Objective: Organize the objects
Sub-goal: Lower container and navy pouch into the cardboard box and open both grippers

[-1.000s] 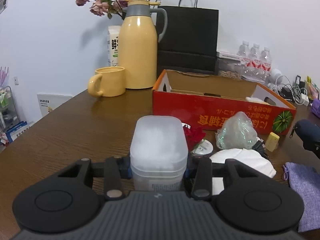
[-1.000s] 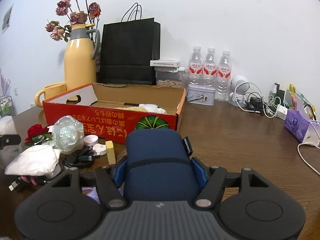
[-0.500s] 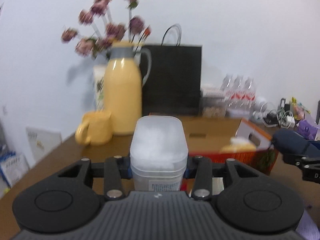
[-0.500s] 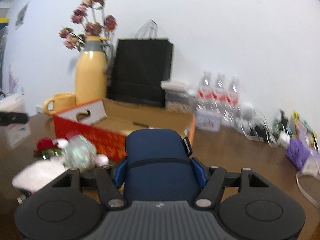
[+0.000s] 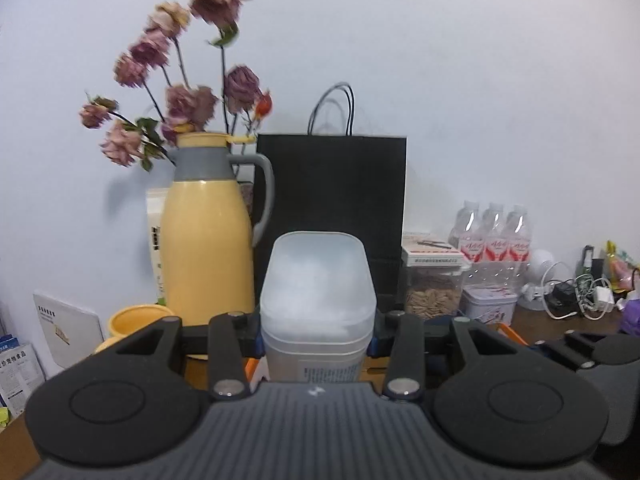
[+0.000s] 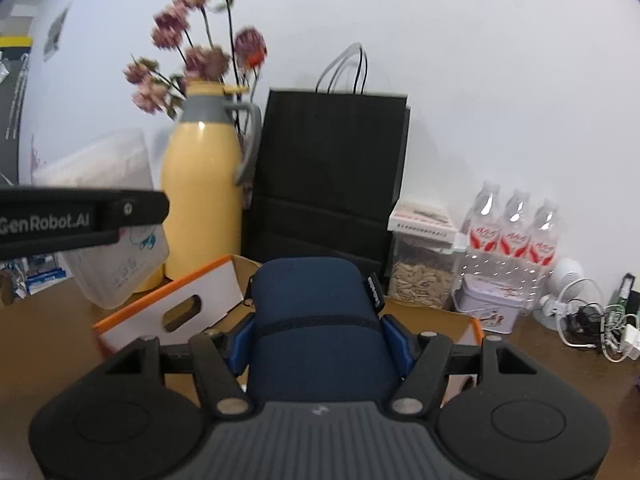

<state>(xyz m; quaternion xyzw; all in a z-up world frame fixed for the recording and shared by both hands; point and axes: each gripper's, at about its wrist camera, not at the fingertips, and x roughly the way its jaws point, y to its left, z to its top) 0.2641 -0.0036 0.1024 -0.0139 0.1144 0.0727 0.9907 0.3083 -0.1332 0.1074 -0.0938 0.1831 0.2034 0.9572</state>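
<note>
My left gripper (image 5: 318, 338) is shut on a translucent white plastic container (image 5: 318, 280) and holds it upright in the air. A dark blue zipped pouch (image 6: 316, 320) sits between the blue pads of my right gripper (image 6: 316, 338), which is shut on it. Below the pouch lies the open orange cardboard box (image 6: 172, 308), its white handle flap to the left. In the right wrist view, one of the left gripper's fingers (image 6: 80, 216) and its container (image 6: 116, 216) hang at the left, beside the box. The right gripper shows at the left wrist view's right edge (image 5: 600, 354).
Along the back wall stand a yellow thermos jug (image 5: 208, 248) with dried roses (image 5: 180, 92), a yellow mug (image 5: 136, 320), a black paper bag (image 5: 332, 208), a seed jar (image 5: 432, 292), a tin (image 6: 492, 304), three water bottles (image 5: 494, 236) and tangled cables (image 5: 580, 292).
Both grippers have risen and moved toward the box with their loads. The table clutter has dropped out of view. The left gripper now looms close in the right wrist view.
</note>
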